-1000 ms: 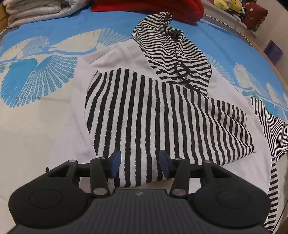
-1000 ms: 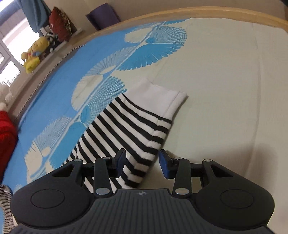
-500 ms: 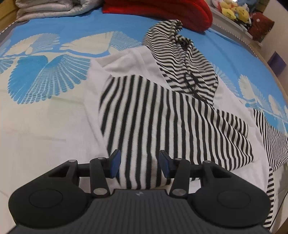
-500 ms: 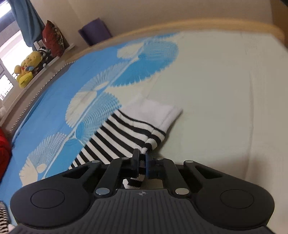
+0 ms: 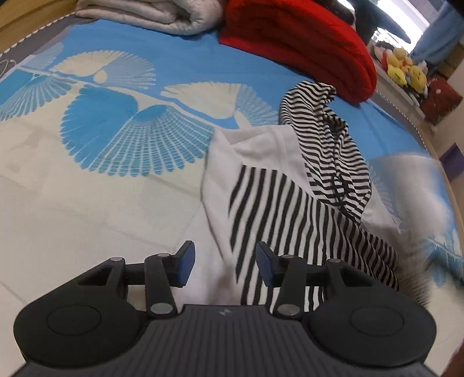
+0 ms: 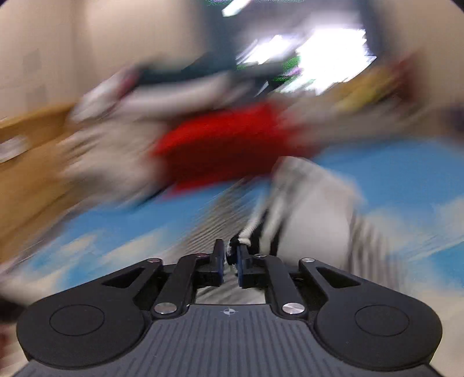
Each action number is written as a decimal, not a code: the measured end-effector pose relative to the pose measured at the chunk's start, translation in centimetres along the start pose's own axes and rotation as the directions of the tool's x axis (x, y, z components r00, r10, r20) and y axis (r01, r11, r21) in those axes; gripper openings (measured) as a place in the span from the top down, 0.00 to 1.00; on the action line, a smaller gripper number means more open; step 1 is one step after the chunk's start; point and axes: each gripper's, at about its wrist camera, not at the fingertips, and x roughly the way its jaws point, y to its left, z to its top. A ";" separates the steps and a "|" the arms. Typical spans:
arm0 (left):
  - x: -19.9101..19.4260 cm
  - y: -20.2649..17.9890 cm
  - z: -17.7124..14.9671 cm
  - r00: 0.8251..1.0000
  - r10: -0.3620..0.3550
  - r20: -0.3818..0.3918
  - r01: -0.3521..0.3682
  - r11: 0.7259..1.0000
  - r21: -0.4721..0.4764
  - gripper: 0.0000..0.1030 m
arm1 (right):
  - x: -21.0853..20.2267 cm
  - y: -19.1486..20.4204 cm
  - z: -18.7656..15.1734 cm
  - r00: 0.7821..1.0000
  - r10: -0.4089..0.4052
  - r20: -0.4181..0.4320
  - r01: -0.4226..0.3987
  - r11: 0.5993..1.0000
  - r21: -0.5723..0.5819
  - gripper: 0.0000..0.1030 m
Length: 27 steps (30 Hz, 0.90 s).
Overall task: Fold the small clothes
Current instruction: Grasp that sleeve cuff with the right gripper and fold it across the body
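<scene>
A black-and-white striped hooded top (image 5: 293, 208) lies on the bed, its hood (image 5: 319, 127) toward the far side and one sleeve folded across the body. My left gripper (image 5: 221, 265) is open and empty just above the top's near left edge. My right gripper (image 6: 229, 256) is shut on the striped sleeve (image 6: 307, 211) and holds it lifted; this view is heavily blurred. The sleeve shows as a blurred shape at the right of the left wrist view (image 5: 417, 185).
The bed has a blue and cream leaf-print cover (image 5: 116, 139). A red blanket (image 5: 295, 43) and a folded grey quilt (image 5: 150, 14) lie at the far side. Plush toys (image 5: 403, 69) sit on a ledge at the far right. A wooden bed frame (image 6: 26, 162) shows at the left.
My right gripper has shut on the sleeve cuff, lifted it and swung fast toward the top's body. My left gripper has shifted left along the top's near edge, still open.
</scene>
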 end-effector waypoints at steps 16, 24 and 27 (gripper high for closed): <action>2.6 2.4 -0.5 0.996 -0.046 -0.081 0.031 0.985 -0.172 0.70 | 3.6 -2.4 -5.0 0.912 -0.174 -0.371 0.308 0.889 0.339 0.66; 5.2 2.4 -0.9 0.991 -0.023 -0.135 -0.007 0.977 -0.212 0.70 | 4.7 -7.5 -7.0 0.836 -0.243 -0.492 0.444 0.826 0.348 0.66; 5.7 2.1 -0.9 0.990 -0.011 -0.140 -0.017 0.981 -0.194 0.70 | 4.5 -9.0 -7.5 0.831 -0.214 -0.513 0.456 0.790 0.410 0.67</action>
